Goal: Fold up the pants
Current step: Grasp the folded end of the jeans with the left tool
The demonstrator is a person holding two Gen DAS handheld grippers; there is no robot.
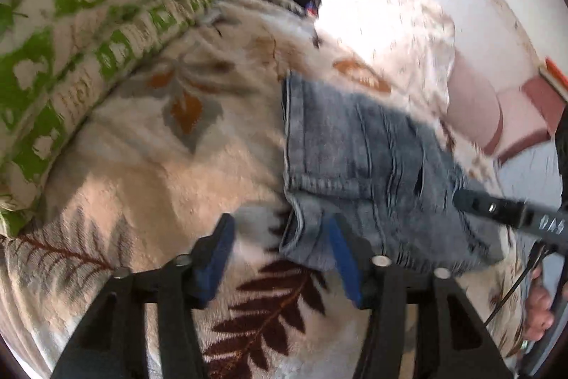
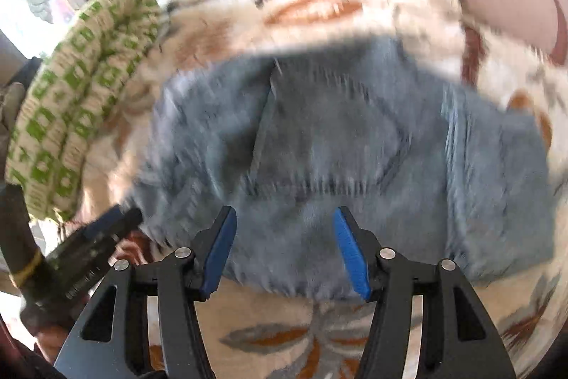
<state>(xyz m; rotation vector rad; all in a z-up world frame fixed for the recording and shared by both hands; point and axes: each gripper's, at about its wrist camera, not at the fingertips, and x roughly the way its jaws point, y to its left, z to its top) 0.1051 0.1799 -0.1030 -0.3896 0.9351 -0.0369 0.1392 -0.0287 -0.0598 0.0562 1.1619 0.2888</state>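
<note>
A: Folded pants [image 1: 372,173] lie on a leaf-print blanket [image 1: 149,166] spread over a bed, a green-patterned quilt [image 1: 88,23] heaped beside them. What could go wrong from here?

B: Both views are smeared, so the tools are likely in motion. A fast pass over soft denim could drag a layer and spoil the fold. The plush blanket may also bunch under the pants, or get pinched along with them.

A: And the left gripper [image 1: 280,258]?

B: Wide open, holding nothing. It sits at the near corner of the pants; its right pad [image 1: 342,269] overlaps the denim edge, while the other hangs over bare blanket. Close there and it takes only a sliver of cloth, which may well slip out on the lift.

A: The right gripper [image 2: 284,254]?

B: Also spread wide and empty. The pants [image 2: 355,148] fill the view just ahead of it, their near edge between its fingertips. Whether the pads touch the cloth cannot be told through the blur.

A: How close are the two tools?

B: Near each other. The left gripper [image 2: 103,233] shows at the pants' left edge in the right view, and the right gripper [image 1: 497,210] reaches over the denim in the left view. Working one small bundle, they could knock together.
</note>
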